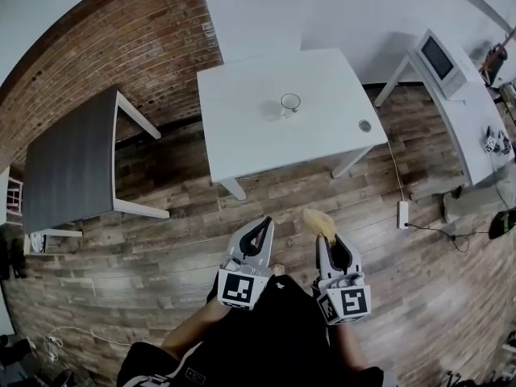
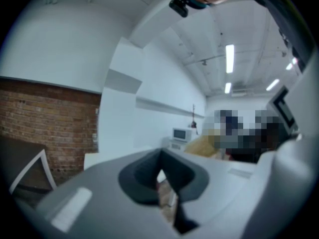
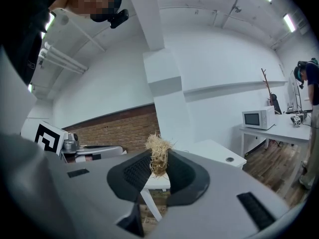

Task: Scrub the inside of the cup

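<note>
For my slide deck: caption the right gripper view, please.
Right claw shut on a straw-coloured fibre scrubber, white table ahead.

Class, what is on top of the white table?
On the white table a clear cup stands near the middle, a small round disc near one corner. The cup's inside is too small to judge.

- Head view: high up, steeply down; white square table (image 1: pixel 242 119) well ahead;
- Gripper views: low, near-level, fwd along own jaws;
- All 3 share table, white boxy microwave (image 1: pixel 439 57).
</note>
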`<state>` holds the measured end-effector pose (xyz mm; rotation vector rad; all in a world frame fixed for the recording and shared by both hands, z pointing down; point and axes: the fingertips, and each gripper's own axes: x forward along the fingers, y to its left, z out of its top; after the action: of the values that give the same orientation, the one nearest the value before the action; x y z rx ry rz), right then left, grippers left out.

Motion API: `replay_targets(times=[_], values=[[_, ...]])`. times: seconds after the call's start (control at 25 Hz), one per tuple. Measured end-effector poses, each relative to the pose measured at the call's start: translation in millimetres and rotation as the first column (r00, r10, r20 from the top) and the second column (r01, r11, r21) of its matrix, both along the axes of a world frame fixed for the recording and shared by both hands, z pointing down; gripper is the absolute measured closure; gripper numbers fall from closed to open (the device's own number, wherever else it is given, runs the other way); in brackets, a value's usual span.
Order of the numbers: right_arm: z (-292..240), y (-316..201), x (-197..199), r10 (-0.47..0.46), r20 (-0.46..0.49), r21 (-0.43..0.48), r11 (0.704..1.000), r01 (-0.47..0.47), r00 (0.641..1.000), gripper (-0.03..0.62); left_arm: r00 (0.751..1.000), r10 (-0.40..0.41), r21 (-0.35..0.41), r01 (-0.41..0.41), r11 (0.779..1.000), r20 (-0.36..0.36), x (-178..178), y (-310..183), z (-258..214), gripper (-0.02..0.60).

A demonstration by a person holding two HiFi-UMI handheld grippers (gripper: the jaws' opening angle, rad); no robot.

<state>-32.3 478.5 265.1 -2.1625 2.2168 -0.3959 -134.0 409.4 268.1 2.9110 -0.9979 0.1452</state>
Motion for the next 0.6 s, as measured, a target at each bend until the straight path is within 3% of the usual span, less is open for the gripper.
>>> replay_targets(times=[0.2,0.4,0.6], values=[[4.9,-37.1,19.4,0.004,-0.01,-0.016,1.0,-0.005,1.0,0.53,1.0,0.009,0.014,-0.01,1.0,0.028,18.2,-35.6,4.9,0.578],[0.1,-90.4,34.5,0.037,-0.032,-0.019,0.999,-0.038,0.999,0.53,0.999,0.047,-0.01,-0.047,0.999,-0.001,40.0,-92.8,7.9,0.578],[-4.7,-153.9,46.2,0.057,-0.055,-0.021,0.998,-0.058,0.997,0.53,0.996,0.092,0.021,-0.091,0.996,-0.021,59.1,-162.2,-1.5,0.578]])
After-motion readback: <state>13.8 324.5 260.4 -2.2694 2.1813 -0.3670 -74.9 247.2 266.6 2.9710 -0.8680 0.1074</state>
